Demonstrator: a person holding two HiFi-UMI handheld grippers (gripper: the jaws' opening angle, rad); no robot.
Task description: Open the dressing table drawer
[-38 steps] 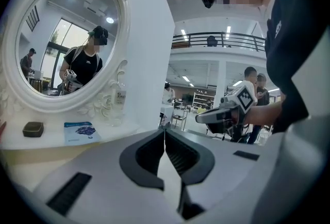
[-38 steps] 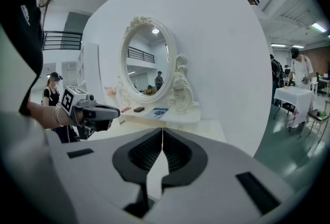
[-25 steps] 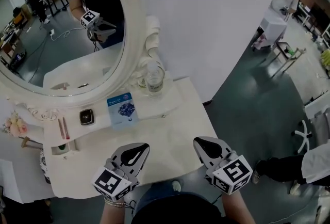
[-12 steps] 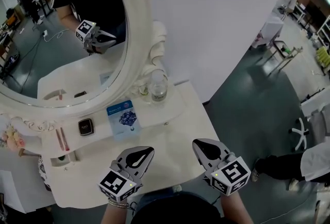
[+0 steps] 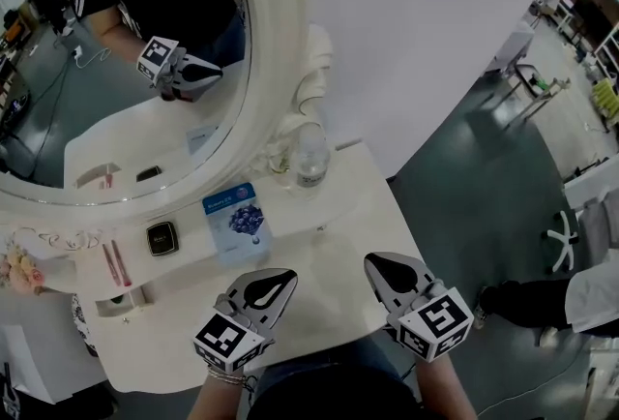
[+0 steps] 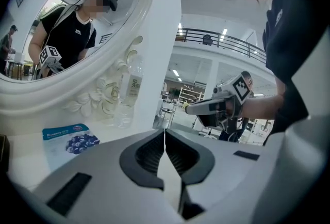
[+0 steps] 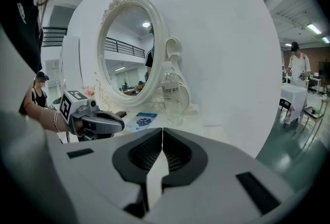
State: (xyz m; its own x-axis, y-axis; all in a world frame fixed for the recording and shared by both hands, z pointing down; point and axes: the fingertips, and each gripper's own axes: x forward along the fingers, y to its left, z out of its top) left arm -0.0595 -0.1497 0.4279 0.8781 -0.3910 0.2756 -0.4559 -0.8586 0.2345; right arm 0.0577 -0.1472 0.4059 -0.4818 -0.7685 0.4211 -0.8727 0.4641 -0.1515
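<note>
Left tool (image 5: 287, 276), right tool (image 5: 371, 261) lower, near-level

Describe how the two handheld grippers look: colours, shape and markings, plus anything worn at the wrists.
The left gripper and the right gripper share pale grey shells tapering to a point, with black ribbed pads at the jaws. Each carries a white cube with black square markers: the left cube, the right cube. A thin bracelet circles the left wrist.

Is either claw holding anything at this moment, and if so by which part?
Nothing is held. The left claw and the right claw are both shut, with nothing between their jaws.
</note>
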